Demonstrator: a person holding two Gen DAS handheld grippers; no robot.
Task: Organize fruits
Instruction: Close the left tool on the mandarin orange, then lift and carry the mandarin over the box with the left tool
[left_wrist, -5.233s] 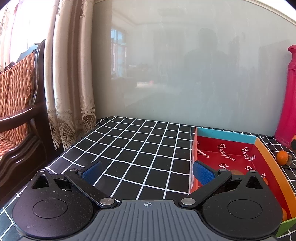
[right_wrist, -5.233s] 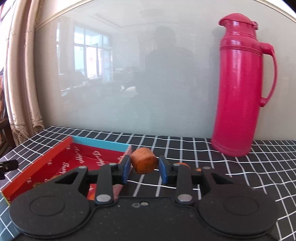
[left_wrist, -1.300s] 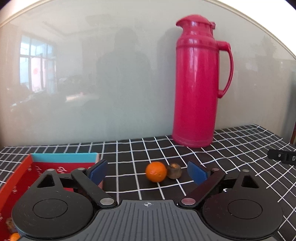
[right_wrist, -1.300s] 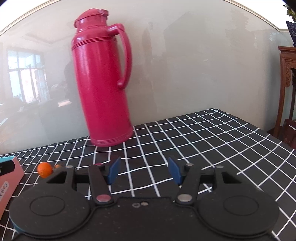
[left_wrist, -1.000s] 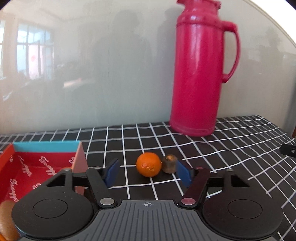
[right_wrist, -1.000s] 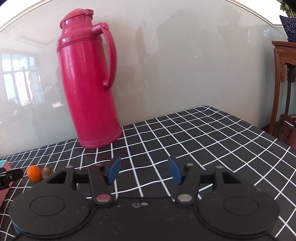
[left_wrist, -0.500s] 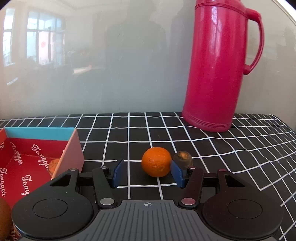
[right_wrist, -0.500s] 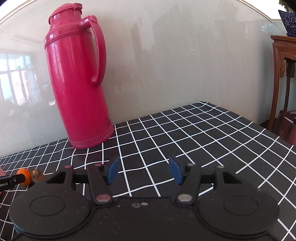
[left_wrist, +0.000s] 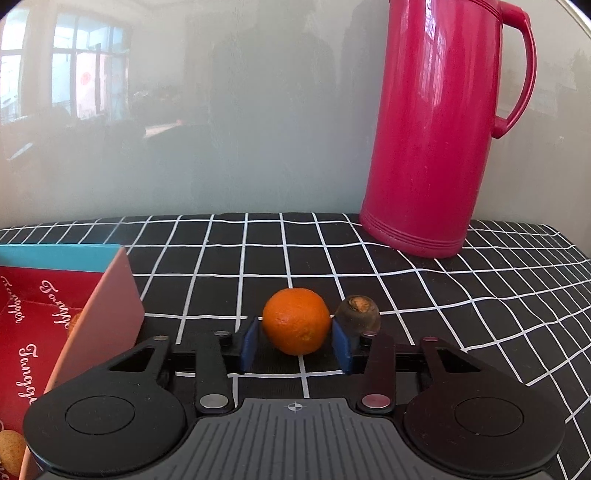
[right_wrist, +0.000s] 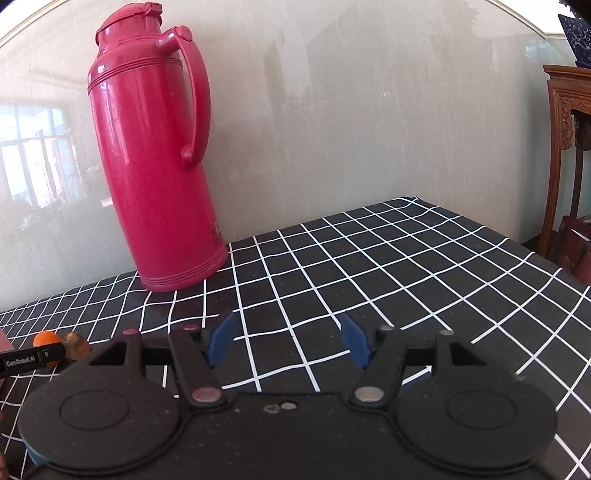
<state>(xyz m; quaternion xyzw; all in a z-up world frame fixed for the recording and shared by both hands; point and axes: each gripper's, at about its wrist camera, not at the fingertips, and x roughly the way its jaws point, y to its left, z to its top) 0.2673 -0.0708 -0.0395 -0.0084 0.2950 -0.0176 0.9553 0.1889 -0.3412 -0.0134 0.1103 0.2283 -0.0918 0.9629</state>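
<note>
A small orange (left_wrist: 295, 321) rests on the black checked tablecloth, right between the blue pads of my left gripper (left_wrist: 295, 345). Its jaws are closing, and the pads meet the orange's two sides. A brown, shrivelled fruit (left_wrist: 358, 317) lies just right of the orange, behind the right pad. The red box (left_wrist: 107, 295) with a pink side wall stands at the left, with a tan fruit (left_wrist: 11, 448) in it. My right gripper (right_wrist: 288, 339) hovers over bare cloth, its jaws opening with nothing between them. Far left in the right wrist view sit the orange (right_wrist: 46, 339) and the brown fruit (right_wrist: 77, 345).
A tall pink thermos (left_wrist: 436, 129) stands against the glossy wall behind the fruit, also seen in the right wrist view (right_wrist: 155, 166). Carved wooden furniture (right_wrist: 569, 147) stands past the table's right edge. The checked cloth (right_wrist: 369, 258) stretches bare to the right.
My left gripper moved forward and down onto the orange, and its jaws narrowed until the pads reached it. The right gripper's jaws spread a little; the hand stayed put.
</note>
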